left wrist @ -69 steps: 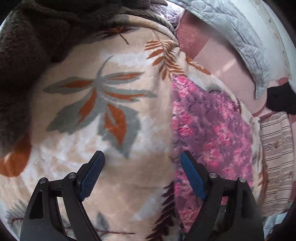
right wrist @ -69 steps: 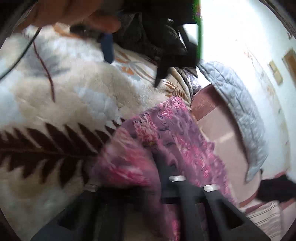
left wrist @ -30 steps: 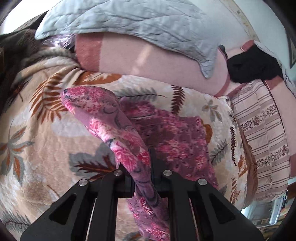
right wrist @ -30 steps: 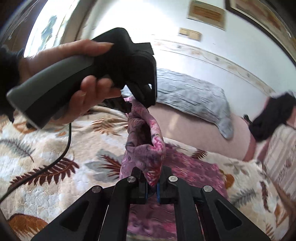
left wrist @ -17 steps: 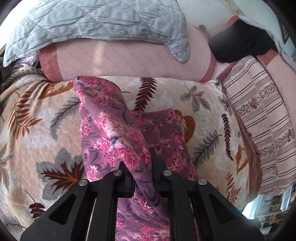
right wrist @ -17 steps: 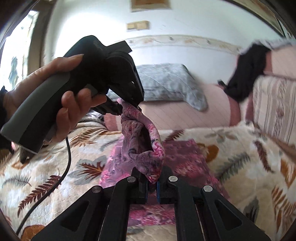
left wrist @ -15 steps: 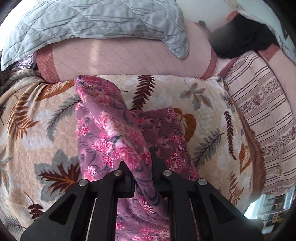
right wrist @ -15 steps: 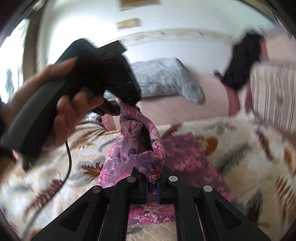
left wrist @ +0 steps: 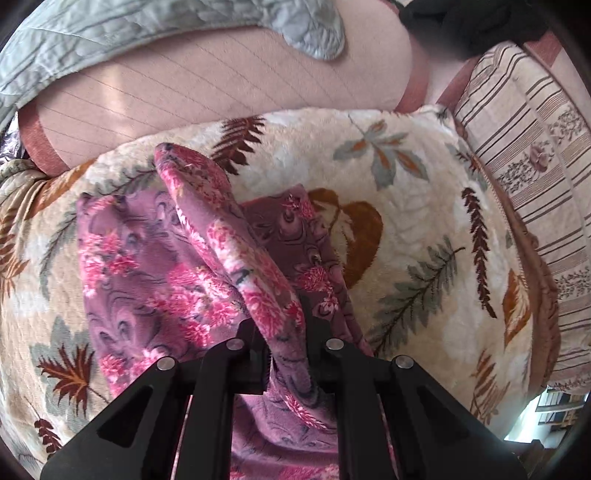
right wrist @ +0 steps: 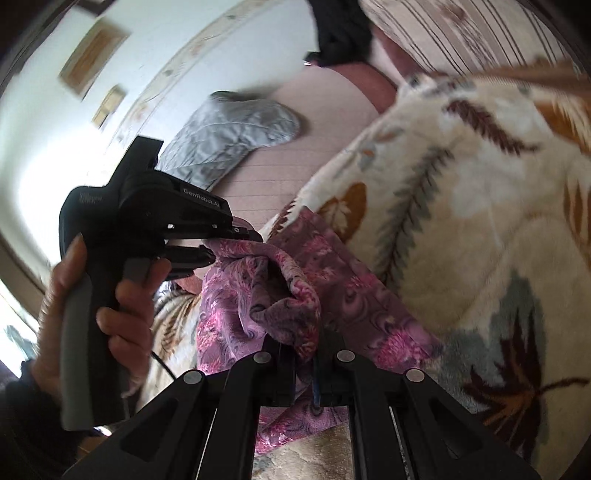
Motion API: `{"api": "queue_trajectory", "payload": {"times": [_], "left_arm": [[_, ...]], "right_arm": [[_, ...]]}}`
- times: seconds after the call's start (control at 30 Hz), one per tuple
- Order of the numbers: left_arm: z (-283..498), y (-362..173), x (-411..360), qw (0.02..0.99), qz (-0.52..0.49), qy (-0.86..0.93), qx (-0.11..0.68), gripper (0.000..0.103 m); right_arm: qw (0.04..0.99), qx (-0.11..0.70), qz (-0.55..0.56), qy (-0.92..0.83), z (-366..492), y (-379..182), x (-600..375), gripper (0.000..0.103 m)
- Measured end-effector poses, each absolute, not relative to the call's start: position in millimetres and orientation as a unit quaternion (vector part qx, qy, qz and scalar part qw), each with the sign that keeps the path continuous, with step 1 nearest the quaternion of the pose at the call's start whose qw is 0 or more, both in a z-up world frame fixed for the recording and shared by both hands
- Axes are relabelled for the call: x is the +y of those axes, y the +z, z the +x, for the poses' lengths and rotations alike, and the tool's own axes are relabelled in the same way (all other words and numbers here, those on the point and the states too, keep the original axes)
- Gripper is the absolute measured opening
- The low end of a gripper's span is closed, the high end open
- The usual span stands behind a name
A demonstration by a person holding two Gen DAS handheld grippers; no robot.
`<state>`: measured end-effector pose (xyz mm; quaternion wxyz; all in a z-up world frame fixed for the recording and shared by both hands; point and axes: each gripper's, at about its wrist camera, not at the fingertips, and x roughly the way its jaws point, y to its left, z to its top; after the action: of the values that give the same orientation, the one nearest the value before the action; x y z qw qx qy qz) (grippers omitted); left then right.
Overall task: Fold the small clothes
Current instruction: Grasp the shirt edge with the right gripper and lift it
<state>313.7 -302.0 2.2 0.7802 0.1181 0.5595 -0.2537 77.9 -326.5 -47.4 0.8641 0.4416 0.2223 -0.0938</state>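
**Both grippers pinching the floral garment above the blanket**

Plush cream leaf-print blanket (left wrist: 406, 206) fills my lower frames; a quilted grey pillow (left wrist: 147, 33) lies upper left on a pink ribbed mattress (left wrist: 221, 85), and a striped cushion (left wrist: 524, 155) sits at right. I see the left gripper (left wrist: 282, 332) clamped tight on a ridge of the soft pink-purple floral garment (left wrist: 155, 266). The right gripper (right wrist: 304, 354) is likewise closed on a bunched fold, the remaining cloth draping onto the blanket mid-frame.

I'm seeing the bed (left wrist: 229, 85) carrying a leaf blanket (left wrist: 417, 229); the garment (left wrist: 147, 266) is lying partly on it.
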Motion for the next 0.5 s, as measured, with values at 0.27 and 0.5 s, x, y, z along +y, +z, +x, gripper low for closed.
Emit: {"api": "queue_trajectory", "payload": {"times": [0.27, 0.5], "left_arm": [[323.7, -17.9, -327.3, 0.773, 0.141, -0.232, 0.574, 0.012], [326.7, -26.1, -345.9, 0.771, 0.159, -0.223, 0.575, 0.021]], "right_arm": [[0.832, 0.22, 0.499, -0.1, 77.5, -64.4, -342.4, 0.005], [0.81, 0.228, 0.532, -0.098, 81.7, -78.8, -350.1, 0.005]]}}
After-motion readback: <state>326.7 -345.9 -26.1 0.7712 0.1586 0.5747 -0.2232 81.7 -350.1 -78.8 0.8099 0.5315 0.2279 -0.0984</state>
